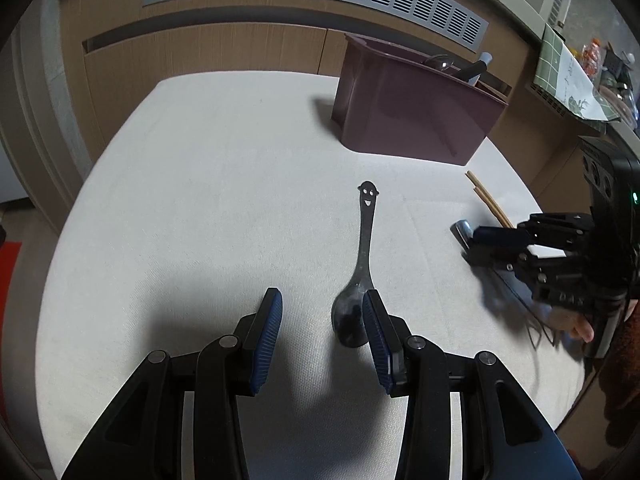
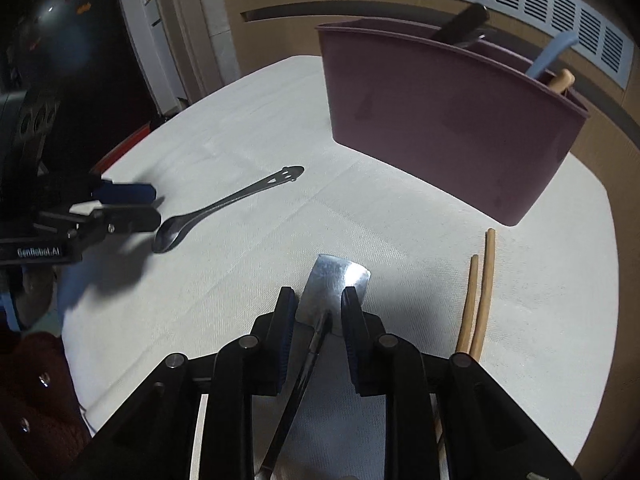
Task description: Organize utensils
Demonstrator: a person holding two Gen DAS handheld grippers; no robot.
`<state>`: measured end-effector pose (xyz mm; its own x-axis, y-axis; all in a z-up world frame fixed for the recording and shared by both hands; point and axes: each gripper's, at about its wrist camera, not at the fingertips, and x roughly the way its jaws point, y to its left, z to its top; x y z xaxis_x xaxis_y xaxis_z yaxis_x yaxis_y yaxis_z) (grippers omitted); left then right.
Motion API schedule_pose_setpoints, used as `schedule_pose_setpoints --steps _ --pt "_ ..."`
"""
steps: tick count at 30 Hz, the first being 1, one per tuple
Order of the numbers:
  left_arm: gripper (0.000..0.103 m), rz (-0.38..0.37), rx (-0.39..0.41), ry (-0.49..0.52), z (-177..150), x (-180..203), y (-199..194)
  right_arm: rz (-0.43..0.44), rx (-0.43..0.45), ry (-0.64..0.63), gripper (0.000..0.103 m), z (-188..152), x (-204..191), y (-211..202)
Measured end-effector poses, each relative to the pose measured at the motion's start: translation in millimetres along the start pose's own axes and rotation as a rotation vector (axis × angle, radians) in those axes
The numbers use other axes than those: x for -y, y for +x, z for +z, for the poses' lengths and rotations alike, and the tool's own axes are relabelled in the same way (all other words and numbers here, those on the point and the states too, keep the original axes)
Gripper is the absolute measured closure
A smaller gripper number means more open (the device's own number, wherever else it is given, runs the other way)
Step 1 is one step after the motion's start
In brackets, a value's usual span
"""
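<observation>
**Inspector:** Utensils, item one: the dark spoon lies flat on the white tablecloth, a smiling face cut into its handle end. Your left gripper stands over it with jaws wide apart and nothing between the pads. The bowl of the spoon sits just outside the right-hand pad, partly hidden behind it.

**Operator:** Any writing to log?

**Inspector:** One marking only. On the body of your left gripper, seen from the right wrist camera, white lettering reads roughly "GenRobot.AI"; the middle letters are blurred, so I cannot confirm the spelling. No brand is legible on any utensil.

**Operator:** And my right side?

**Inspector:** Your right gripper straddles the metal spatula. The blade projects forward past the fingertips and the dark handle runs back between the pads. The jaws are parted, with a gap showing on each side of the handle, so they are not clamped on it. The spatula rests on the cloth.

**Operator:** Remaining items?

**Inspector:** A pair of wooden chopsticks lies just beside your right gripper, on its right. The maroon utensil holder stands well beyond, at the far side of the table, with a black handle, a pale blue handle and a wooden one rising from it.
</observation>
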<state>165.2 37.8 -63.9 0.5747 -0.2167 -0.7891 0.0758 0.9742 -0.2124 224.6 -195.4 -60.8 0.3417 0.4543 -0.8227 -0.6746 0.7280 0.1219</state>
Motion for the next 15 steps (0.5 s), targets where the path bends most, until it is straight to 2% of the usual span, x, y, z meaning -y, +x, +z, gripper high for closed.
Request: schedule_pose_setpoints --steps 2,4,8,10,13,15 --pt "0.06 -0.008 -0.003 0.002 -1.5 1.0 0.7 -0.006 0.011 0.072 0.081 0.9 2.1 1.9" --pt "0.06 -0.019 -0.009 0.004 -2.8 3.8 2.2 -0.021 0.02 0.09 0.078 -0.1 -3.5 1.8" --pt "0.06 -0.034 -0.021 0.023 -5.4 12.0 4.5 0.012 0.057 0.153 0.062 -6.2 -7.9 -0.5" --pt "0.06 -0.04 -0.025 0.034 -7.0 16.4 5.2 0.025 0.066 0.19 0.061 -11.6 -10.0 -2.9" --pt "0.06 -0.045 -0.032 0.055 -8.1 22.4 6.6 0.035 0.024 0.162 0.061 -11.7 -15.7 -3.2" --pt "0.06 -0.042 -0.032 0.06 -8.3 23.8 6.7 0.014 0.019 0.177 0.063 -13.9 -15.5 -8.1"
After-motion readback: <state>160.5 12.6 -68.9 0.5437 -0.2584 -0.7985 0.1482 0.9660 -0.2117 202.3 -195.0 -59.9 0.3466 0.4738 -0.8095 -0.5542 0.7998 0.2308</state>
